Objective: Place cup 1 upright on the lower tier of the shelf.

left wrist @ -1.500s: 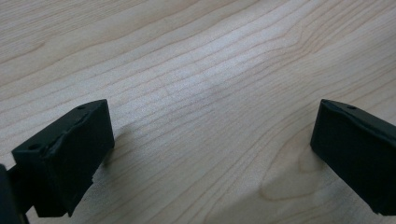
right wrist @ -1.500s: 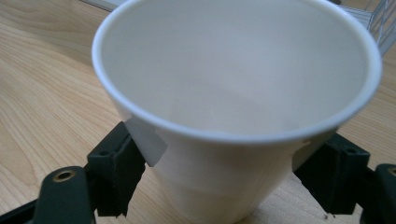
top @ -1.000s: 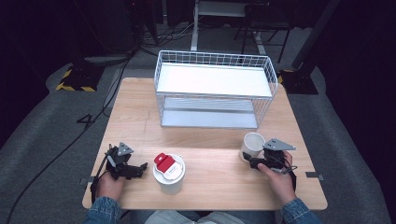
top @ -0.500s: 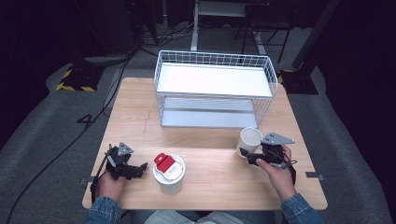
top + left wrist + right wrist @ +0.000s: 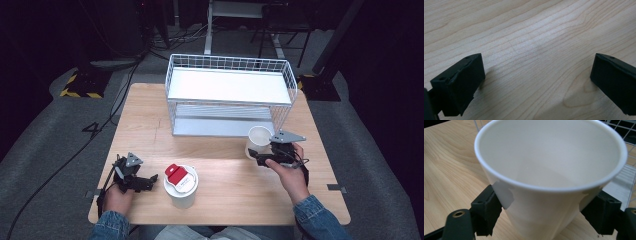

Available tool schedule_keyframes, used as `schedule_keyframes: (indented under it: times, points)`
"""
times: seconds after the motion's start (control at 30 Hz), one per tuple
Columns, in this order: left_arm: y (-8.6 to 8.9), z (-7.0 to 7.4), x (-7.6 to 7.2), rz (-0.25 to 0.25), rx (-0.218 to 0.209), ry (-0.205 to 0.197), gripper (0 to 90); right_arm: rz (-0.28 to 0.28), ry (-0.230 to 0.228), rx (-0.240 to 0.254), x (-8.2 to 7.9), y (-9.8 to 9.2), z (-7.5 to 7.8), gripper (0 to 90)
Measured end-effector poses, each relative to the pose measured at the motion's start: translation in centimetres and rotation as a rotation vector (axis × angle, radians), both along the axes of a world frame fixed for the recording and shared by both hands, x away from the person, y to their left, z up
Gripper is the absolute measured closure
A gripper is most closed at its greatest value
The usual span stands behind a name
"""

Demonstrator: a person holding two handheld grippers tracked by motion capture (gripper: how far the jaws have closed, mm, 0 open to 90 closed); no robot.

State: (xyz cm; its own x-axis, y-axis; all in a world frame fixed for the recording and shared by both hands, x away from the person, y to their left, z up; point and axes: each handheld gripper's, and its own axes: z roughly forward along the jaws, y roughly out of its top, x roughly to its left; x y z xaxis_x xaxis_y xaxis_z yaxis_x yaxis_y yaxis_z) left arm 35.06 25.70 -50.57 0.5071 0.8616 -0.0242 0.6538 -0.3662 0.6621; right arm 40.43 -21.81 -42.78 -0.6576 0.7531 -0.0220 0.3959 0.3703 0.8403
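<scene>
My right gripper [image 5: 257, 154] is shut on an empty white paper cup [image 5: 259, 137], held upright a little above the table just in front of the wire rack's right end. In the right gripper view the cup [image 5: 549, 170] stands between the two black jaws, whose pads dent its sides; the right gripper [image 5: 544, 218] clasps it low on the wall. My left gripper [image 5: 149, 181] rests open on the wood at the front left, and in its own view the left gripper [image 5: 536, 82] has bare table between wide-apart jaws.
A white cup with a red piece on its lid [image 5: 181, 184] stands just right of the left gripper. A white two-tier wire rack [image 5: 227, 61] fills the back middle of the wooden table [image 5: 230, 205]. Rack wires [image 5: 625, 137] show behind the held cup.
The right gripper has lifted the cup and carried it up and leftward in the picture, closer to the rack. The left gripper has stayed put.
</scene>
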Motion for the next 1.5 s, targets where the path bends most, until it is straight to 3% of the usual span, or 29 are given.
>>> schedule_keyframes:
  times: [0.57, 1.17, 1.5]
  points:
    - [-0.1, 0.0, -0.1, 0.01, 0.0, -0.002, 0.0, 0.003, -0.016, -0.003, 3.1, 2.9, 0.9, 22.9]
    - [-0.1, 0.0, -0.1, 0.021, 0.001, -0.006, 0.0, -0.005, -0.026, -0.019, 7.7, 7.1, -0.1, 22.8]
    - [-0.1, 0.0, -0.1, 0.018, 0.003, -0.006, 0.0, -0.023, -0.036, -0.002, 9.2, 8.7, -1.3, 22.8]
